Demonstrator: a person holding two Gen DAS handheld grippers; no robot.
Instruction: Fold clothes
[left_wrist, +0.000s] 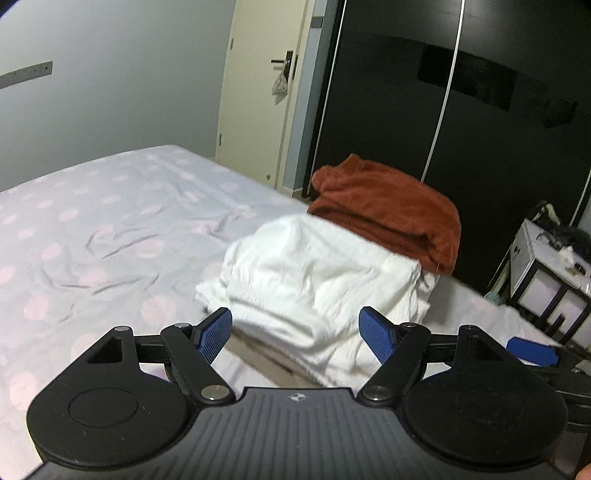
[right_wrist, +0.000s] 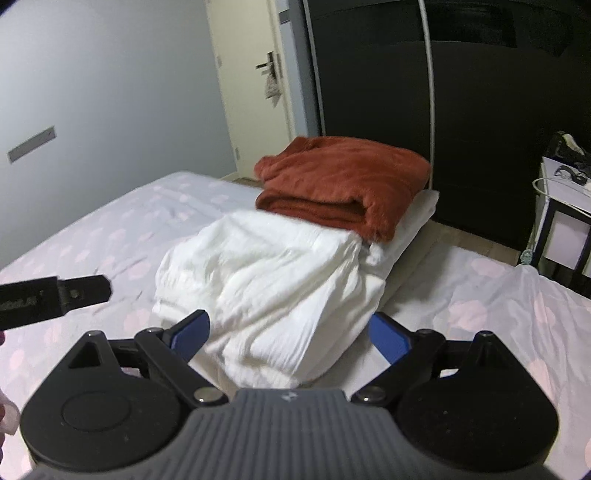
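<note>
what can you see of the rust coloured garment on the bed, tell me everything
The rust-orange garment looks like thick, fuzzy fleece or knit. It is folded into a rough rectangle of several layers, the fold edge facing the cameras, with a bunched lump at its far left corner. It lies near the bed's far edge, partly on a flat white fabric, its near edge touching the rumpled white garment in front. Neither gripper touches it.

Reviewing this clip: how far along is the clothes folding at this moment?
Done, by the look of it: a rust-brown garment lies folded on a flat white piece at the bed's far corner, and a white garment lies bundled in front, roughly folded. In hand: nothing; the left gripper and right gripper both show open, empty jaws. Left: perhaps neatening the white garment; no unfolded clothes show.
</note>
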